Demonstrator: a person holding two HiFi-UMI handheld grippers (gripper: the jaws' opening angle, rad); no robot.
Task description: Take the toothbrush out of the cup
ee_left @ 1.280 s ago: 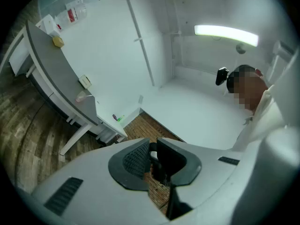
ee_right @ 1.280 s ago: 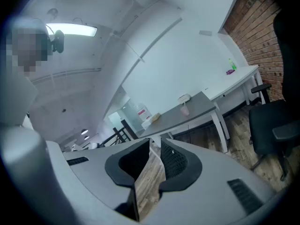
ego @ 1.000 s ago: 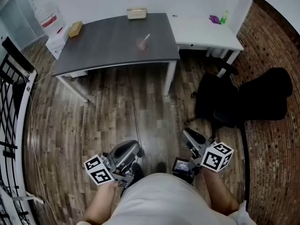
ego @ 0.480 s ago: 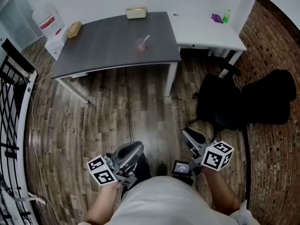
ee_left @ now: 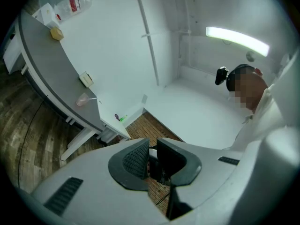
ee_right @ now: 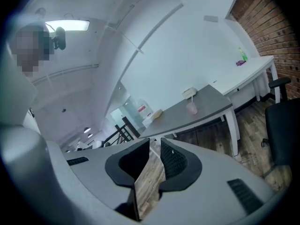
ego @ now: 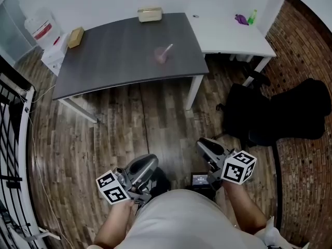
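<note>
A pink cup [ego: 161, 57] stands on the dark grey table [ego: 119, 56], with a toothbrush [ego: 167, 49] leaning out of it to the right. Both grippers hang low by my body, far from the table. My left gripper [ego: 147, 163] and right gripper [ego: 204, 146] point toward the table over the wooden floor. Each has its jaws drawn together to a thin slit with nothing held. In the left gripper view the cup [ee_left: 82, 100] is small and distant beyond the left gripper [ee_left: 153, 146]. From the right gripper [ee_right: 155, 142], the cup [ee_right: 192, 108] is also far.
A tissue box [ego: 149, 14] and a tan box [ego: 75, 36] sit on the grey table. A white desk [ego: 228, 35] adjoins it on the right. A black office chair [ego: 275, 113] stands at the right, a black railing [ego: 10, 118] at the left.
The table and cup have shifted lower and larger in the head view as I moved toward them. Both grippers stayed low and shut; the right one rose slightly.
</note>
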